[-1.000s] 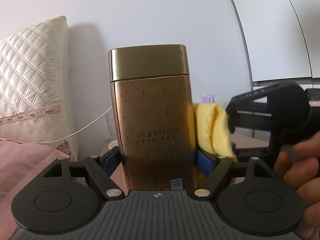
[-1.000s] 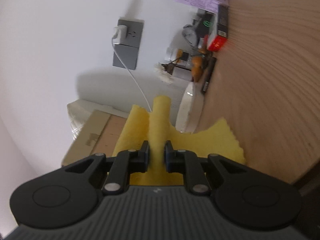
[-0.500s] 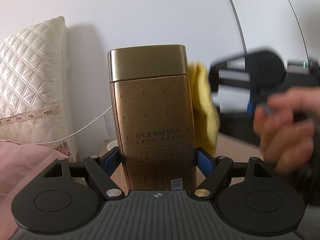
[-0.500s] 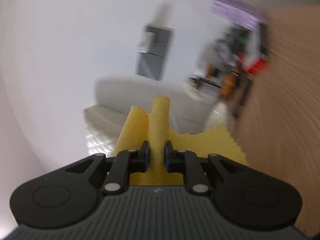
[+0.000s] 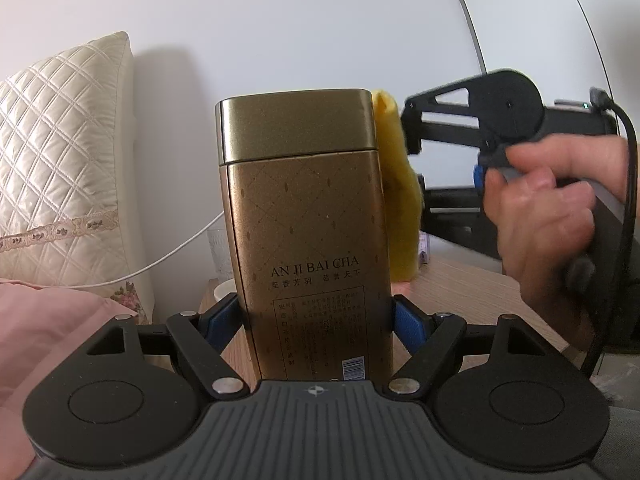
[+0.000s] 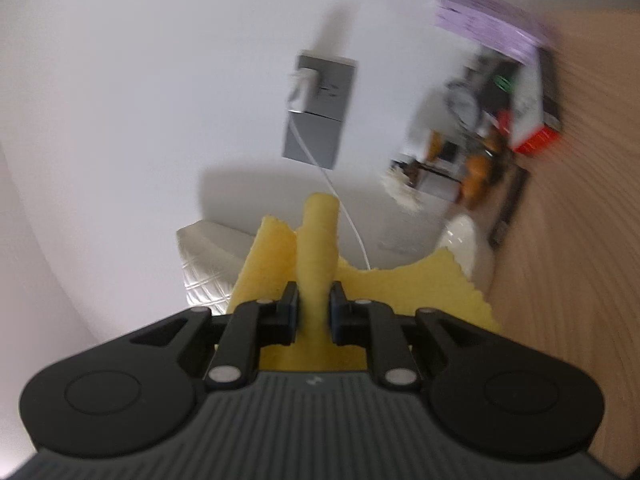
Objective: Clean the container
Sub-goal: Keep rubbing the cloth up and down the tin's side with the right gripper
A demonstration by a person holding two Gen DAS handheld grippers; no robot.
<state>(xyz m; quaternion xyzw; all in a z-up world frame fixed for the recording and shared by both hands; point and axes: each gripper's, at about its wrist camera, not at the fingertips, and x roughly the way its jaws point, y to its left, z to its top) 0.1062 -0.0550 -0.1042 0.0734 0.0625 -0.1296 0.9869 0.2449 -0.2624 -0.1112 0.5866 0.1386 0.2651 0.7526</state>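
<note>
A plain white wall (image 5: 300,20) fills the back of the room, with a grey socket plate (image 6: 320,112) on it and a white cable (image 5: 160,260) trailing down from the plug. To the left a cream quilted pillow (image 5: 60,160) leans against the wall above pink bedding (image 5: 48,320). A light wooden tabletop (image 5: 472,296) runs along the wall; its far end is crowded with a purple box (image 6: 488,20), a red-and-white pack (image 6: 536,132) and blurred small items, while the near stretch beside the tin lies bare.

The gold tea tin (image 5: 308,232), lid on, stands upright in the middle of the left wrist view, raised in front of the table and pillow. The left gripper (image 5: 316,320) has it clamped low down, a blue pad pressing on each side, jaws only partly spread to the tin's width.

A hand (image 5: 552,216) carries the right gripper (image 6: 314,308) in from the tin's right side, near lid height. Its jaws are pinched nearly together on a fold of the yellow cloth (image 5: 396,192), which hangs against the tin's right wall from the lid downwards. A clear glass (image 5: 218,252) and a white bowl (image 5: 224,290) sit behind the tin near the table's left edge.
</note>
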